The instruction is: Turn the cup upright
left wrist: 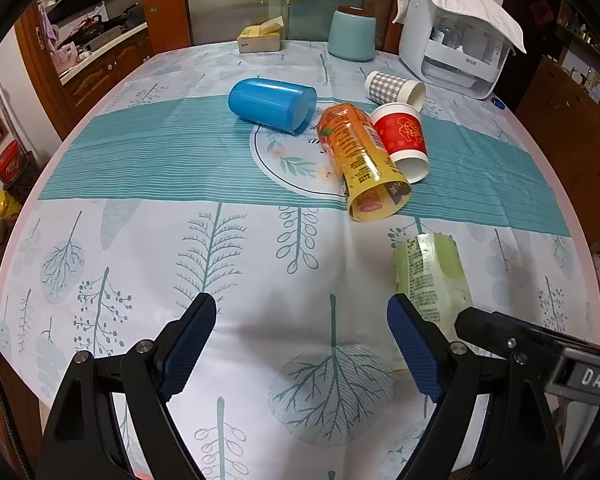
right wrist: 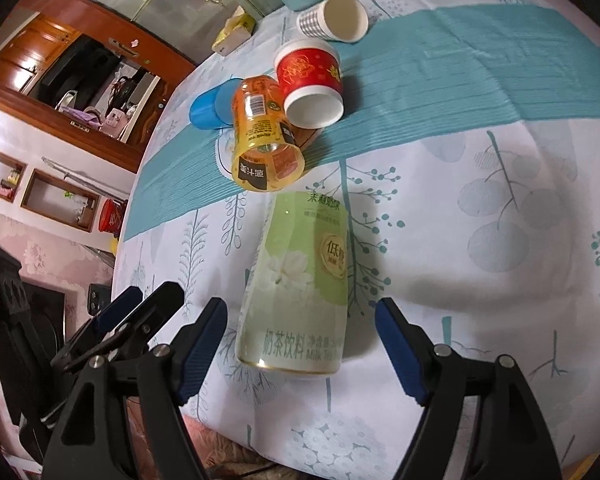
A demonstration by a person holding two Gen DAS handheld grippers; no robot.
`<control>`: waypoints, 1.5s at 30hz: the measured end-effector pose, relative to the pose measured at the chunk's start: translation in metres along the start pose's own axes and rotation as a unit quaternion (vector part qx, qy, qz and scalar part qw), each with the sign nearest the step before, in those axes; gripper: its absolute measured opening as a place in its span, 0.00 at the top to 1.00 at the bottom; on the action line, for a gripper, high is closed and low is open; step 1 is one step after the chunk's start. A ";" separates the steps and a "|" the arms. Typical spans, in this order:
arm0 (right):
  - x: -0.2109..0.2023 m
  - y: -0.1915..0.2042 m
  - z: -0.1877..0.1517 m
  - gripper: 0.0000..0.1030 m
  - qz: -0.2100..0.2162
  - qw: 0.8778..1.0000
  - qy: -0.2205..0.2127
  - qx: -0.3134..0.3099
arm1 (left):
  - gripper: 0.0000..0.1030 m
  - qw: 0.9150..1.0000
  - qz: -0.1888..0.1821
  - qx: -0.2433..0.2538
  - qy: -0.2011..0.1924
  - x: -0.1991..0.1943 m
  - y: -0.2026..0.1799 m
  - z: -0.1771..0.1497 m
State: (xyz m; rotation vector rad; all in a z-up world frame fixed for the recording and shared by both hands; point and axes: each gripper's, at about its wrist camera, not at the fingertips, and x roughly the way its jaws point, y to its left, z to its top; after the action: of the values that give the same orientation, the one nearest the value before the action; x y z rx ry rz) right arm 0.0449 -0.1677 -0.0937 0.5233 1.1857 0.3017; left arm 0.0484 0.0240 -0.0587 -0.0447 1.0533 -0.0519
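Note:
Several cups lie on their sides on the table. A pale green milk-tea cup (right wrist: pixel 296 284) lies just ahead of my open right gripper (right wrist: pixel 300 340), its base end between the fingers; it also shows in the left wrist view (left wrist: pixel 432 276). Beyond it lie an orange cup (left wrist: pixel 360 160) (right wrist: pixel 264 136), a red paper cup (left wrist: pixel 404 140) (right wrist: pixel 312 80), a grey checked paper cup (left wrist: pixel 396 88) (right wrist: pixel 332 18) and a blue plastic cup (left wrist: pixel 272 104) (right wrist: pixel 208 108). My left gripper (left wrist: pixel 302 344) is open and empty above the tablecloth, left of the green cup.
The patterned tablecloth (left wrist: pixel 140 152) covers the table. At the back stand a teal canister (left wrist: pixel 352 36), a yellow tissue box (left wrist: pixel 260 38) and a white appliance under a cloth (left wrist: pixel 456 40). The right gripper's body (left wrist: pixel 540 356) sits at the left view's right edge.

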 end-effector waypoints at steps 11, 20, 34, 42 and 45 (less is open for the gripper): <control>-0.023 -0.003 -0.010 0.25 -0.034 0.998 -0.026 -0.039 | 0.16 1.000 -0.007 0.014 0.007 -0.002 -0.011 -0.001; -0.035 -0.006 -0.020 0.25 -0.067 0.995 -0.051 -0.060 | 0.16 0.999 -0.021 0.034 0.024 0.001 -0.024 -0.003; -0.057 -0.017 -0.024 0.25 -0.100 0.988 -0.096 -0.072 | 0.16 0.995 -0.055 0.066 0.042 0.000 -0.050 0.002; -0.059 -0.027 -0.025 0.25 -0.113 0.986 -0.107 -0.063 | 0.16 0.991 -0.099 0.069 0.066 0.009 -0.061 0.008; -0.059 -0.032 -0.024 0.26 -0.114 0.986 -0.110 -0.056 | 0.16 0.987 -0.116 0.070 0.083 0.018 -0.067 0.012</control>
State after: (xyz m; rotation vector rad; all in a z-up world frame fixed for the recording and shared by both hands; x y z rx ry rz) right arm 0.0002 -0.2183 -0.0700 0.3093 0.9956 0.1097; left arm 0.0661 -0.0438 -0.0641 -0.0365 1.2039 -0.3454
